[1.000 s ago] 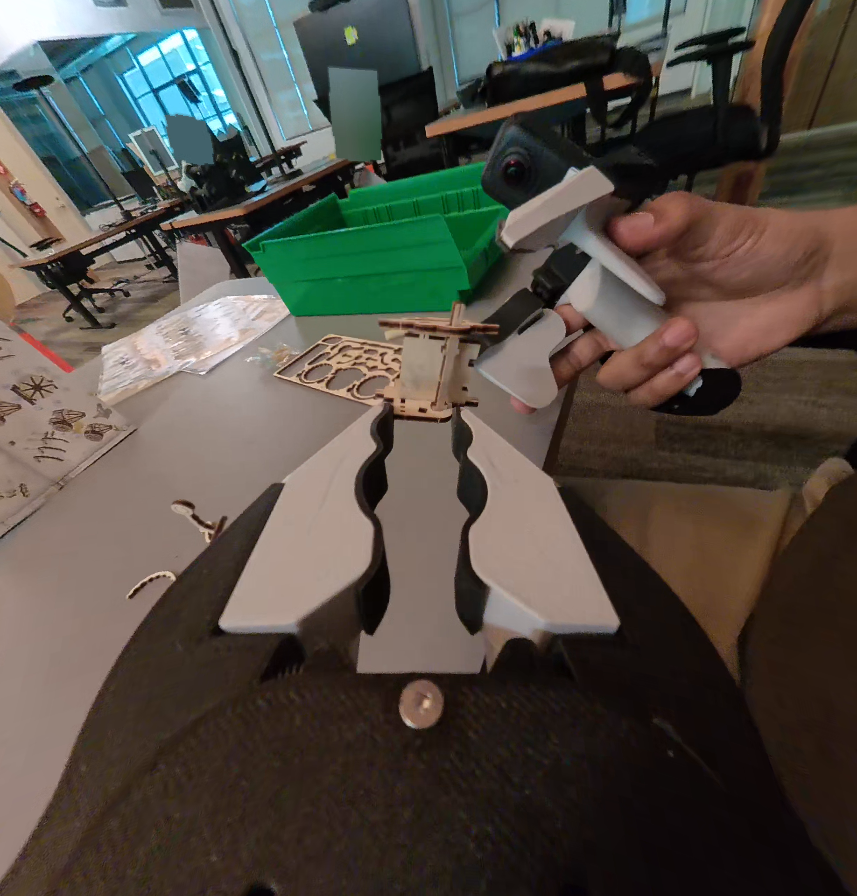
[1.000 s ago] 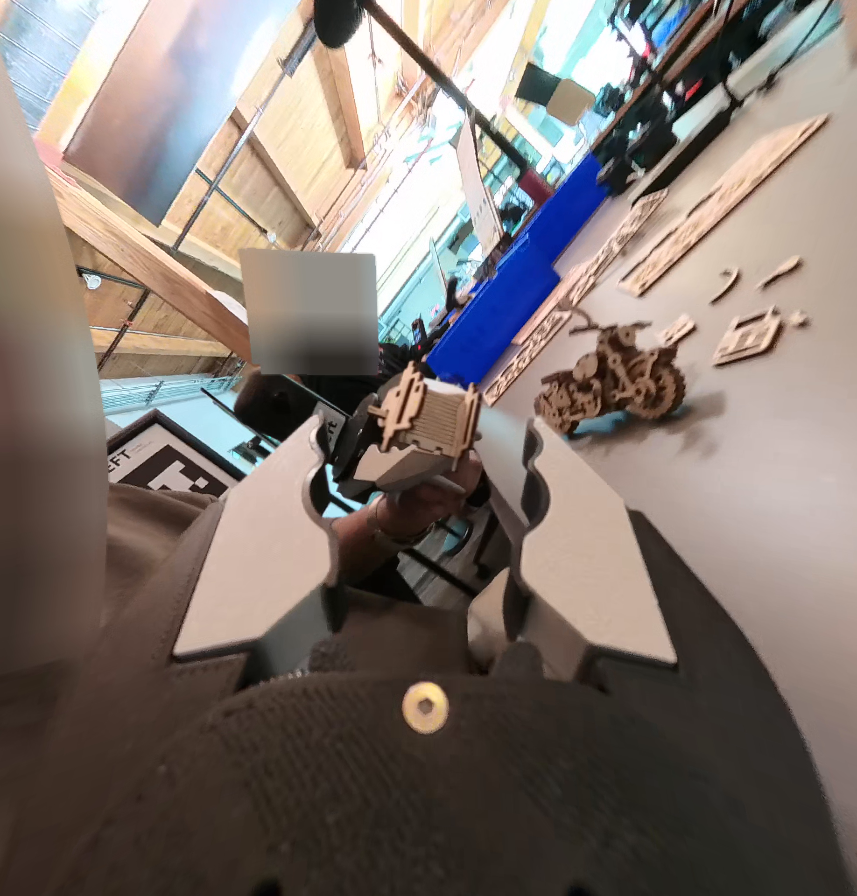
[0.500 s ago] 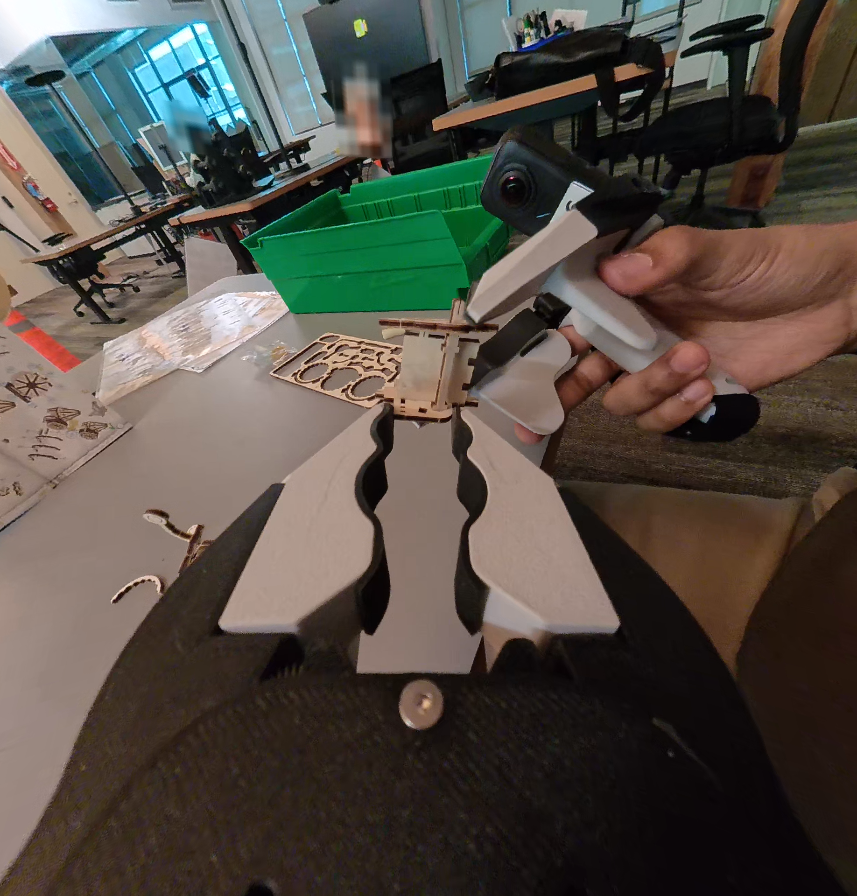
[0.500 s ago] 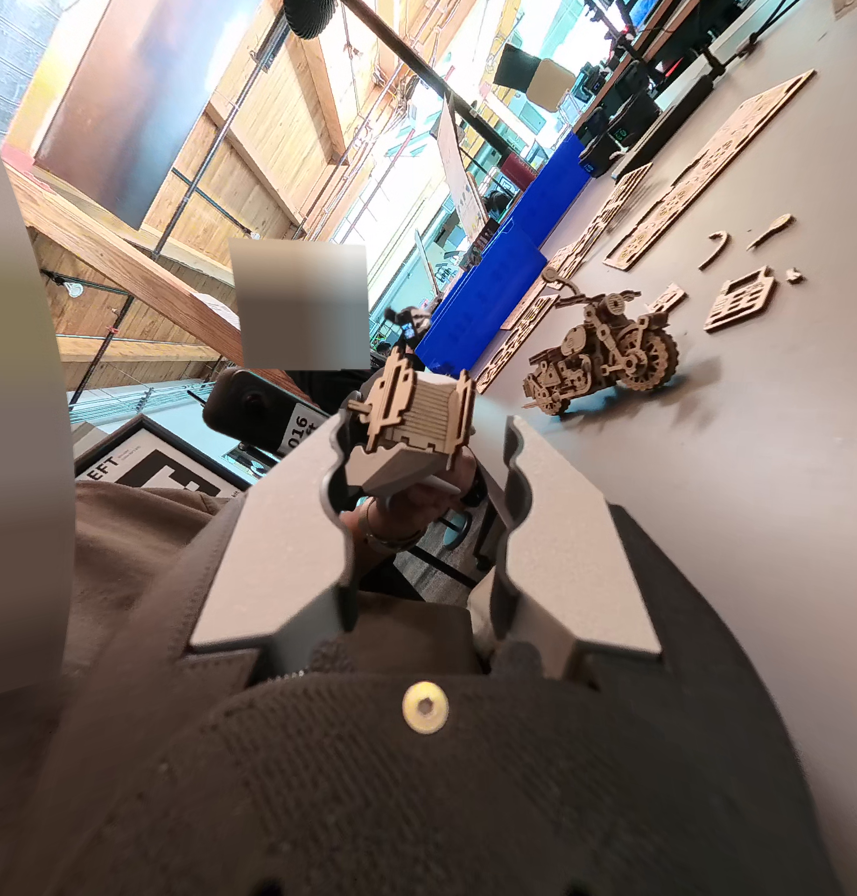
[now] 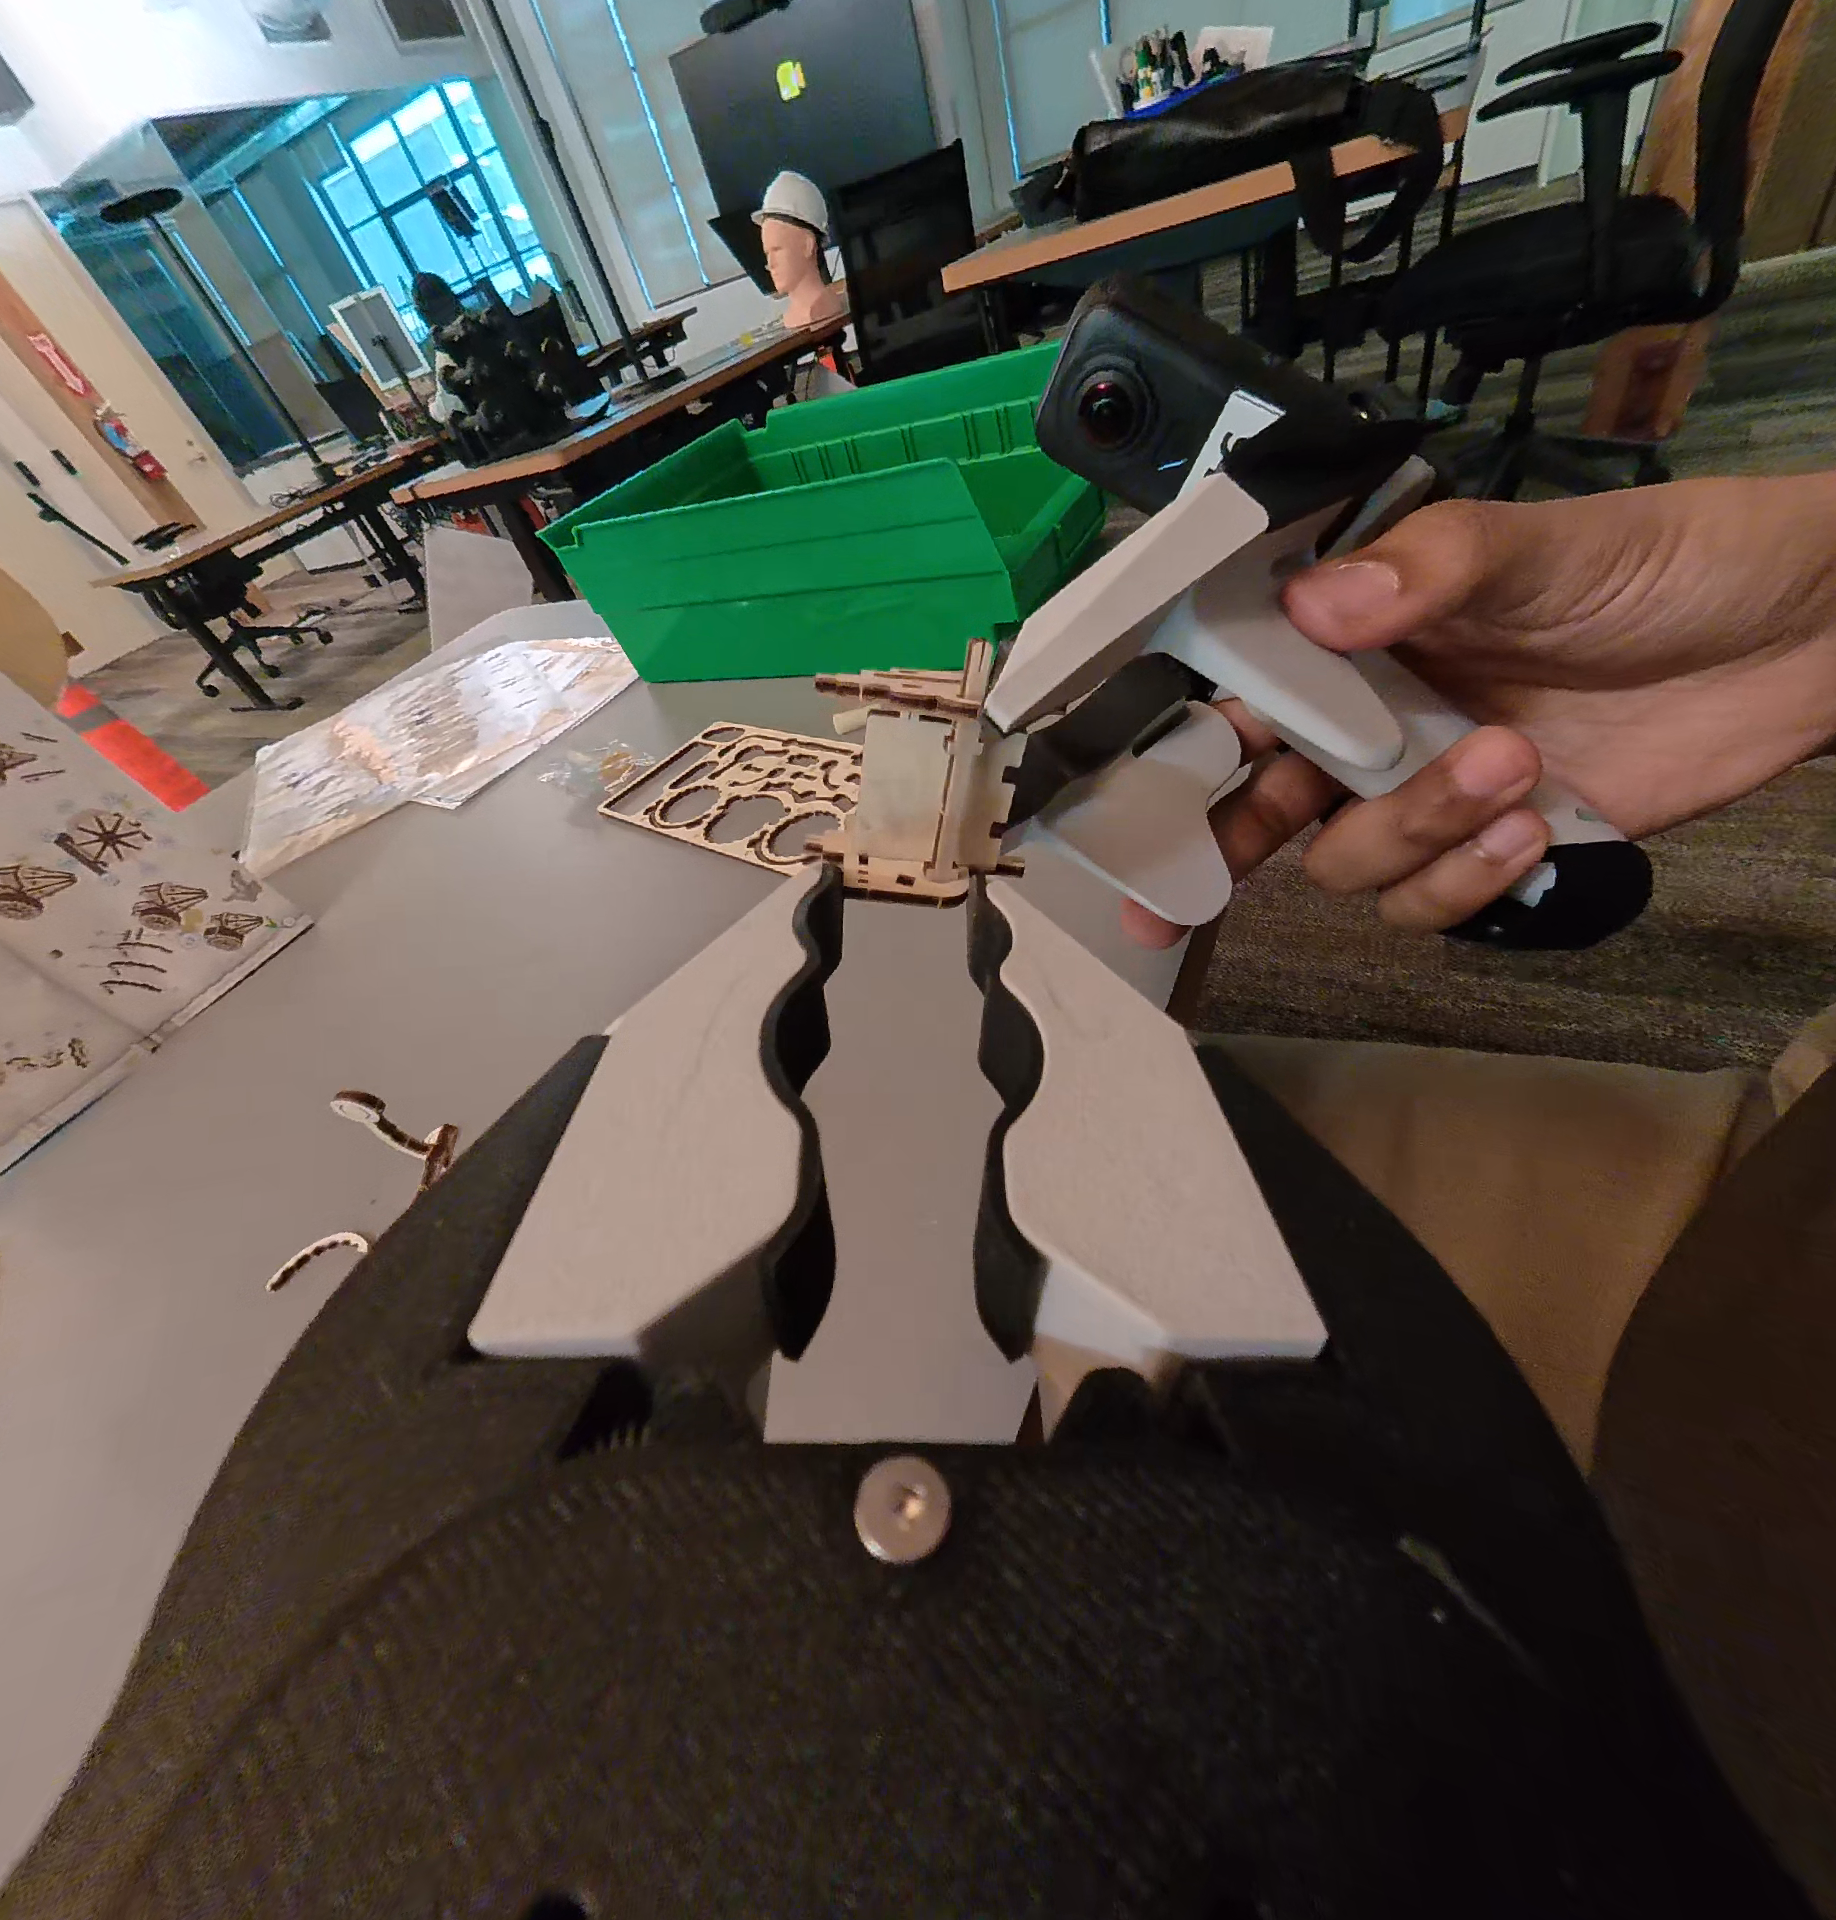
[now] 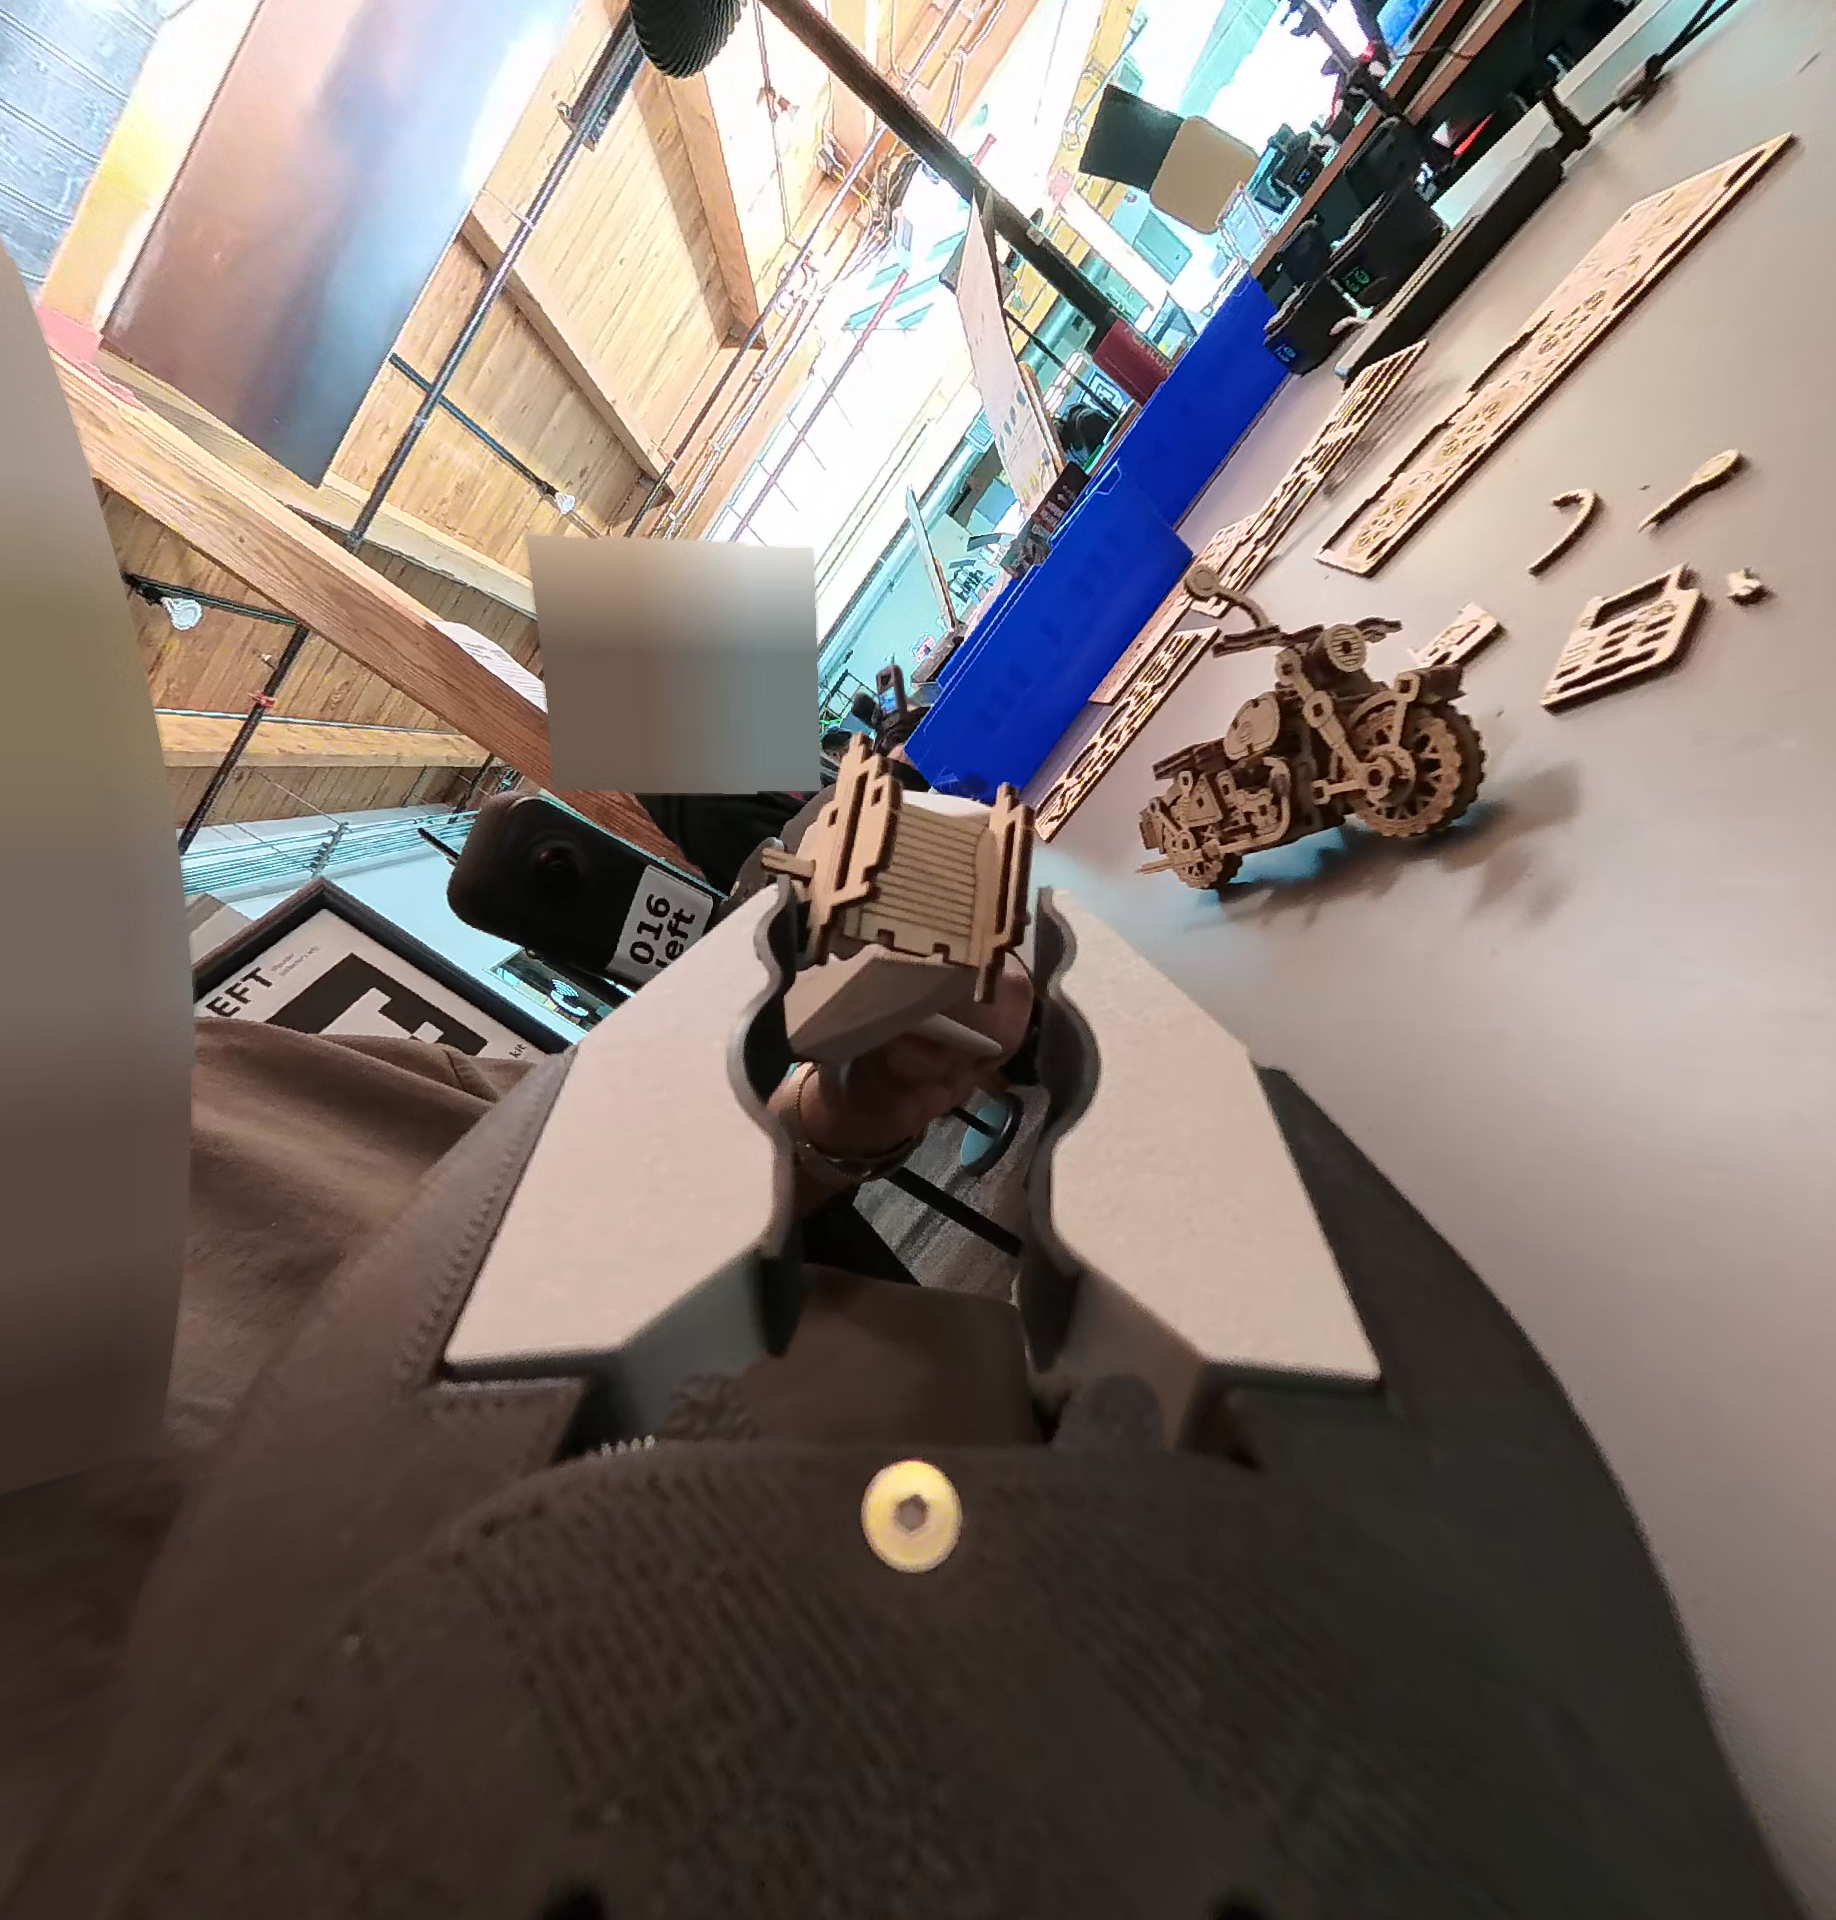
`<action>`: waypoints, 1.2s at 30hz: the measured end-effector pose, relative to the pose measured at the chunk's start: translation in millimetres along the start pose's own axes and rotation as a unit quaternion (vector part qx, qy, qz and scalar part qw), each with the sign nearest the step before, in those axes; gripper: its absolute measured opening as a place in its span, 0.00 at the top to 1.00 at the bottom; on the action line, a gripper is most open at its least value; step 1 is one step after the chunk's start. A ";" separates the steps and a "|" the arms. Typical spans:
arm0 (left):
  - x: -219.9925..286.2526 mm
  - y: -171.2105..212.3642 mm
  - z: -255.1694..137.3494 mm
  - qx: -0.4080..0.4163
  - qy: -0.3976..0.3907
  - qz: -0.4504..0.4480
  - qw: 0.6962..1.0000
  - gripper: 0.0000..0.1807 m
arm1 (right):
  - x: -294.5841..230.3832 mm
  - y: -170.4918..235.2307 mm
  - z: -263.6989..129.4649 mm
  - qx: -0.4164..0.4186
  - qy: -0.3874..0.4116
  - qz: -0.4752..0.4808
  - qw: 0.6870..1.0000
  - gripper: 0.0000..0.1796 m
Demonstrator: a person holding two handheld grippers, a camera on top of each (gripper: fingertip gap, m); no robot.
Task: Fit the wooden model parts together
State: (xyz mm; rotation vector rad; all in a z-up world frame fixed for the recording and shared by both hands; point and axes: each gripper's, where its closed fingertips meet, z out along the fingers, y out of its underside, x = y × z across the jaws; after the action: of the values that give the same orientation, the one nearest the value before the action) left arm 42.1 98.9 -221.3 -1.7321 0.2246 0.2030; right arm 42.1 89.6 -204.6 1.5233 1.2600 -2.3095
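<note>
Wooden box-shaped subassembly [image 5: 914,805] is held above the near edge of the grey table [image 5: 457,987], just beyond the tips of the left gripper [image 5: 901,891], whose jaws are closed on its base plate. The box stands upright, with a slotted strip across its top.

Going from the left in the left wrist view, a printed instruction sheet [image 5: 83,904] lies flat at the table's edge. Two small curved wooden pieces [image 5: 394,1127] rest near it, apart from each other. Farther back lies a clear plastic bag [image 5: 426,727]. To its right is a thin wooden sheet with its parts punched out [image 5: 727,790], just behind the subassembly. A green plastic bin [image 5: 810,582] sits beyond that sheet. To the right of the box, the right gripper [image 5: 1013,774] reaches in from the side, held by a bare hand [image 5: 1579,665]. Its upper finger touches the top right corner of the box and its lower finger lies along the right side.

In the right wrist view the right gripper's jaws flank the ribbed box closely on both sides. Whether they press on it cannot be told. A grey finger of the left gripper shows beneath the box. To the right a blue bin [image 6: 1080,623] stands at the back, and an assembled wooden motorcycle [image 6: 1319,758] stands upright on the table. Right of it lies a small grille-like wooden piece [image 6: 1620,649], with uncut part sheets [image 6: 1516,353] farther back.
</note>
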 end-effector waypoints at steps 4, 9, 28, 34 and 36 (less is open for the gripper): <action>0.0 -1.2 -0.4 0.005 0.000 0.003 1.000 0.87 | -0.5 0.0 0.1 -0.001 -0.001 0.002 1.000 0.72; -3.3 -2.5 -2.7 0.013 0.003 -0.015 1.000 0.87 | -2.8 -3.9 -2.7 -0.002 -0.015 0.016 1.000 0.55; 19.7 -6.3 -6.1 0.030 0.083 -0.018 0.996 0.88 | -9.8 5.6 -4.3 -0.028 -0.091 0.120 0.988 0.70; 19.5 -5.6 -6.1 0.028 0.088 -0.027 0.995 0.87 | -12.6 5.0 -5.8 -0.031 -0.103 0.122 0.987 0.78; 19.4 -5.1 -6.2 0.027 0.088 -0.027 0.995 0.87 | -12.3 5.4 -5.5 -0.032 -0.100 0.120 0.987 0.78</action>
State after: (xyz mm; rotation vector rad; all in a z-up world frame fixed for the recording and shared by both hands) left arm 62.2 93.0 -220.4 -1.7000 0.3091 0.0051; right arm 54.8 85.7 -198.8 1.3030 1.0284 -2.1823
